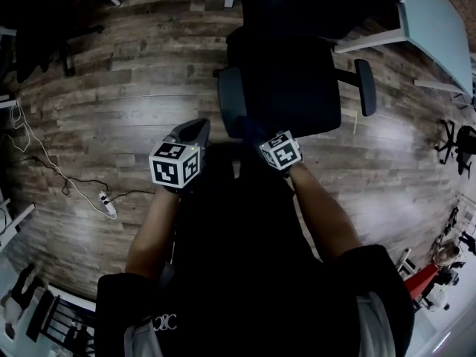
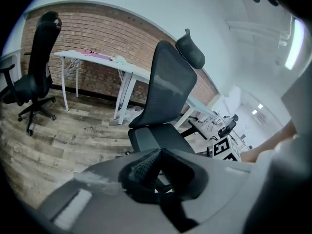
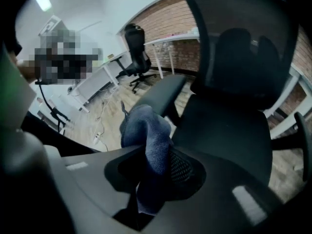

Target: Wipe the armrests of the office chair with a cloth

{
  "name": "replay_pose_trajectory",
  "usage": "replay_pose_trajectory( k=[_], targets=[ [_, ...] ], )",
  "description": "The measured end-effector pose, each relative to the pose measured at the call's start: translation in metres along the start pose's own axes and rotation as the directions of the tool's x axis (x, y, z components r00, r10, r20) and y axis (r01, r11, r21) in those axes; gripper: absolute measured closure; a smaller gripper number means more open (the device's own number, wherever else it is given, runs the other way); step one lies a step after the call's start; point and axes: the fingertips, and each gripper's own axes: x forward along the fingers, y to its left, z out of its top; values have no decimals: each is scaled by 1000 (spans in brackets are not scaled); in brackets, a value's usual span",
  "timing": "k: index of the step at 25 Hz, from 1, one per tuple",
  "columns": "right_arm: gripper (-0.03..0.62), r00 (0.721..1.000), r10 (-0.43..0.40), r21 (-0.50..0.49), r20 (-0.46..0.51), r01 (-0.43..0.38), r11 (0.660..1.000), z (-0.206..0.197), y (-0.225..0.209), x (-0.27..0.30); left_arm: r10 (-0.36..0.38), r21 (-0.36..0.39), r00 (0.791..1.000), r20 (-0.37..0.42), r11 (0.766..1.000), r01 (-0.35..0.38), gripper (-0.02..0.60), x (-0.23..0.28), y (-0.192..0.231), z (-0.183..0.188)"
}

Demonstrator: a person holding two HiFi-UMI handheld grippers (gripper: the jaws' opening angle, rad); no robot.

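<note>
Cloth at the first armrest; wiping hardly begun, by my judgement.
The right gripper (image 3: 156, 160) is clenched on the cloth (image 3: 146, 135) at the chair's (image 1: 286, 80) near armrest (image 3: 163, 96), though contact is unclear. The far armrest (image 1: 364, 86) is left to do. The left gripper (image 2: 152, 167) is closed and empty. A desk (image 1: 431, 21) crowds the chair's back, while the floor (image 1: 111, 125) to the left lies open.

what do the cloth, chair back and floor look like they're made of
The cloth looks like soft blue-grey microfibre or fleece: fuzzy nap, limp folds. The chair back seems to be dark synthetic mesh: shapes behind it show through. The floor is wood or wood-look laminate: grain, plank seams, dull sheen.
</note>
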Motion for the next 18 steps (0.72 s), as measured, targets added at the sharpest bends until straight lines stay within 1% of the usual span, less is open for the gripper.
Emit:
replay_pose_trajectory(
  k=[1,3,7,9,12,15,18],
  targets=[
    [503,1000,-25,35,4,25,999,-4,-12,-3,5,8,1000,-4,1000,-5,575,4,-4,0],
    [503,999,-42,59,26,40,997,-7,-32,-7,25,21,1000,-9,999,-25,575,12,-9,1],
    [503,995,-14,15,97,13,1000,9,-60,-4,95,24,994,-45,995,-94,575,29,-10,0],
    [503,992,26,-27,124,-23,999,21,-68,1,128,15,990,-64,992,-127,575,35,-10,-1],
    [503,983,113,-108,145,-98,989,42,-70,15,184,-12,979,-84,983,-185,575,41,-7,-4],
    [505,965,201,-164,170,-174,971,68,-67,34,243,-27,964,-110,969,-247,575,47,-3,-6],
    [505,942,277,-214,189,-236,948,85,-61,48,268,-23,956,-120,962,-272,575,51,-13,-8]
  ],
)
